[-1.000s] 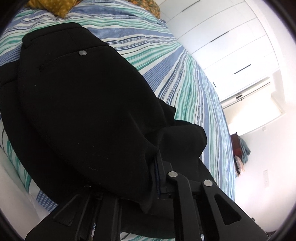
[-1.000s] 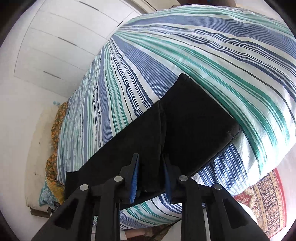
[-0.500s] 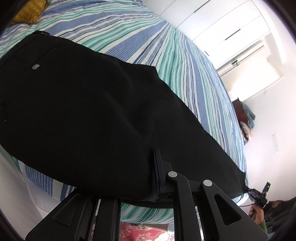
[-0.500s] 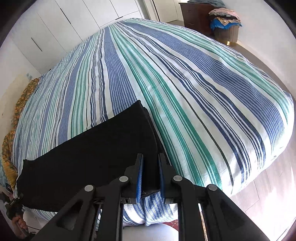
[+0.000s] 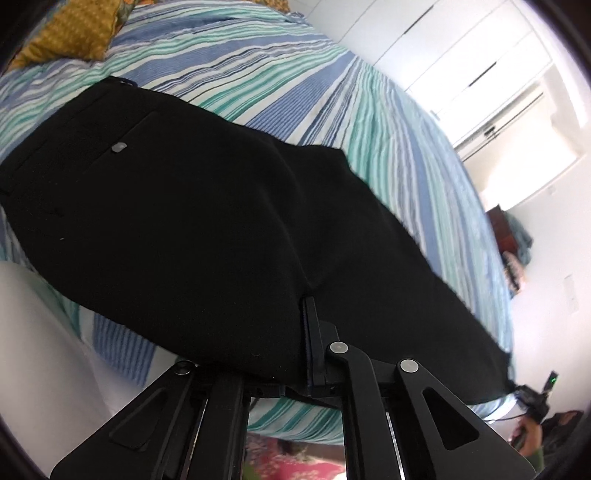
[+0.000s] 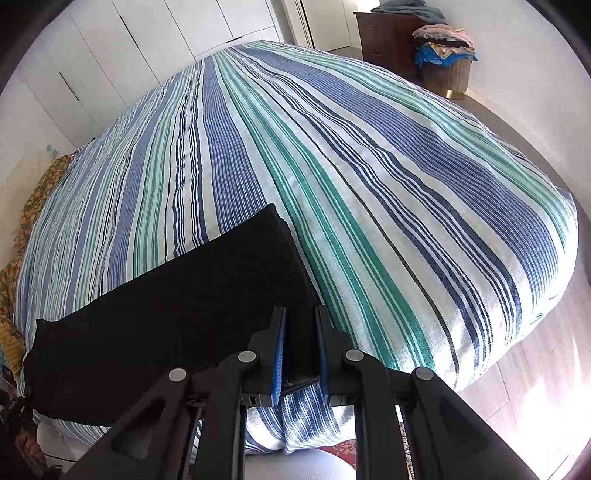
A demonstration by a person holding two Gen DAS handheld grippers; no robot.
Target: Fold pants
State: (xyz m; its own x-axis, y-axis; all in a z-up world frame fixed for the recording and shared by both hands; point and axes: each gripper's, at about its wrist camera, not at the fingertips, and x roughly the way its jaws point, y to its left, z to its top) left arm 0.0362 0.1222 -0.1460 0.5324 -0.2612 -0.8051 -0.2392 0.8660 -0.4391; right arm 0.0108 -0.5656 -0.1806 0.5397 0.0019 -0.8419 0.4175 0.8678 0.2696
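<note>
The striped bedspread (image 6: 388, 192) covers the bed and fills most of both wrist views, extending ahead of and to both sides of each gripper.

The black pants (image 5: 207, 221) lie stretched lengthwise along the near edge of the bedspread, spanning from one gripper to the other. In the left wrist view the waist end, with a pocket button (image 5: 119, 147), lies ahead and to the left of the fingers; the leg runs off to the right. In the right wrist view the pants (image 6: 177, 314) extend to the left of the fingers, and the hem edge lies directly ahead of them.

The left gripper (image 5: 295, 347) is closed on the near edge of the pants. Fabric drapes over the left finger and hides it; the right finger presses against the cloth.

The right gripper (image 6: 299, 350) stands nearly closed, its blue pads (image 6: 277, 354) pinching the hem corner of the pants in a narrow gap.

A yellow patterned pillow (image 5: 70, 29) lies far ahead-left of the left gripper. A wooden dresser (image 6: 391, 37) and a clothes-filled basket (image 6: 448, 70) stand far ahead-right of the right gripper, beyond the bed.
</note>
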